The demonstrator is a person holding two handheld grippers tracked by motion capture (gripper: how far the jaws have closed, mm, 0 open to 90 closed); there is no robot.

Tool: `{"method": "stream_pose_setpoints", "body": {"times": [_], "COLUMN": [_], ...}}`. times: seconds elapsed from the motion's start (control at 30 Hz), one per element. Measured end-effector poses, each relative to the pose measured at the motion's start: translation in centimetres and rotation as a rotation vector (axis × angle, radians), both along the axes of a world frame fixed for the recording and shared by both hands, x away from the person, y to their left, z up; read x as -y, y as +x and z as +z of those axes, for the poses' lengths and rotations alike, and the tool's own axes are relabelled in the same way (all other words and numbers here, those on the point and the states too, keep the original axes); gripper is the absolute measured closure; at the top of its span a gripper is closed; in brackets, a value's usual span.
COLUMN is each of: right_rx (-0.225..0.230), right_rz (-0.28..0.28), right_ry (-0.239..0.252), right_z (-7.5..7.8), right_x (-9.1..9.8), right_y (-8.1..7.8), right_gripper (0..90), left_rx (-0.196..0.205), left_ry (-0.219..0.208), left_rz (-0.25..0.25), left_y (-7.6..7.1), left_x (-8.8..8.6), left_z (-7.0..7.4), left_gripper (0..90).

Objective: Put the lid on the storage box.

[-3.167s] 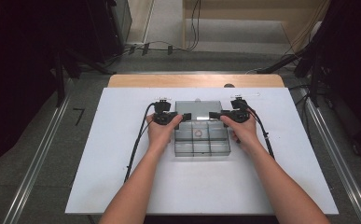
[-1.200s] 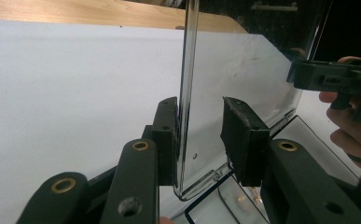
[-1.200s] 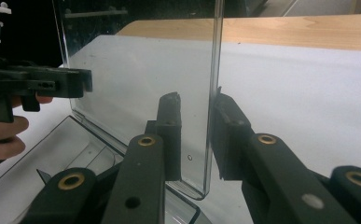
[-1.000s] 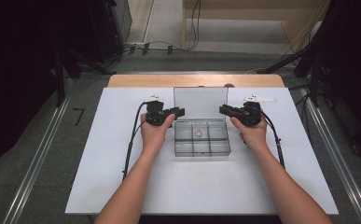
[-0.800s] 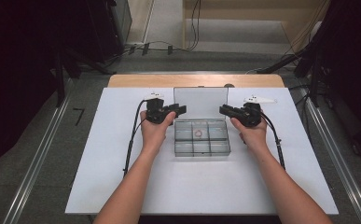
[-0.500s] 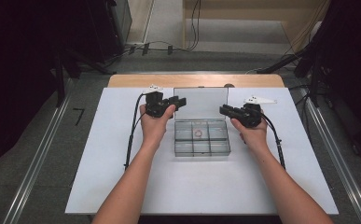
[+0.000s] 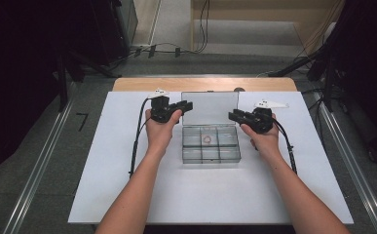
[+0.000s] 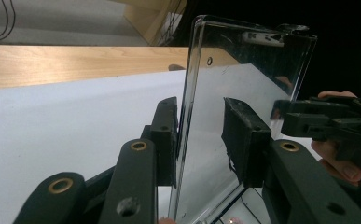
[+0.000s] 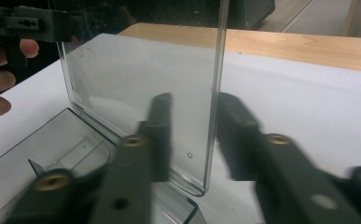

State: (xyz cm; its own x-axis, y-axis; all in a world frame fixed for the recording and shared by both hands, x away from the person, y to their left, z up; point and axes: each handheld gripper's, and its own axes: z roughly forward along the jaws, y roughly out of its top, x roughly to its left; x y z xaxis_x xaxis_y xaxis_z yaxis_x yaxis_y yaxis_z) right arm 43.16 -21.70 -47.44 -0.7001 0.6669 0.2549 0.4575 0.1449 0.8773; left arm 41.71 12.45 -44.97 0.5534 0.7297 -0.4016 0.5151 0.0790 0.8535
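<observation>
Both hand-held grippers, left [image 7: 186, 104] and right [image 7: 234, 116], straddle the raised lid [image 7: 209, 108] edges, jaws open, not clamping; the left has been closing, the right opening.

A white table [image 7: 127, 190] carries a clear compartment box [image 7: 210, 148], lid upright.

The tabletop [image 7: 127, 185] is looked down on from above, at the person's side, facing forward. Each gripper view is taken close up along its own fingers. The upright clear lid [image 7: 209, 107] [image 8: 243, 84] [image 9: 145, 93] is shared by all three views, seen from opposite edges.
</observation>
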Motion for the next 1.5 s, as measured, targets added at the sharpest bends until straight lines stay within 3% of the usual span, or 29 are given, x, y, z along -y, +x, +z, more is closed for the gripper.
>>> {"method": "stream_pose_setpoints", "body": {"times": [0.07, 0.23, 0.6, 0.87, 1.1, 1.4, 1.5], "right_rx": [-0.015, -0.024, 0.024, 0.046, 0.079, 0.112, 0.117], "right_rz": [-0.019, -0.031, -0.007, 0.038, 0.027, 0.024, 0.028], "right_ry": [0.006, 0.005, 0.028, 0.036, 0.02, 0.004, 0.008], "right_z": [0.3, 1.4, 4.0, 4.2, 4.3, 4.1, 4.0], "right_x": [0.0, 0.2, 0.0, -0.2, 0.1, 0.4, 0.5], "right_y": [0.0, 0.5, 0.4, -0.1, -0.8, -1.8, -2.1], "right_gripper": [44.4, 39.0, 46.9, 55.0, 65.4, 69.0, 69.0], "left_rx": [0.005, 0.017, 0.049, 0.076, 0.087, 0.096, 0.108], "left_ry": [-0.002, -0.003, -0.009, -0.007, 0.01, 0.035, 0.052], "left_rz": [-0.002, -0.008, -0.027, -0.033, -0.044, -0.055, -0.037], "left_y": [-0.1, -0.4, -1.5, -2.2, -2.5, -2.8, -3.2], "left_x": [0.0, -0.1, -0.2, -0.4, -0.5, -0.5, -0.6], "left_z": [0.0, 0.0, 0.0, -0.2, -0.1, 0.1, 0.1], "left_gripper": [65.6, 65.5, 64.7, 64.9, 65.2, 64.3, 60.2]}}
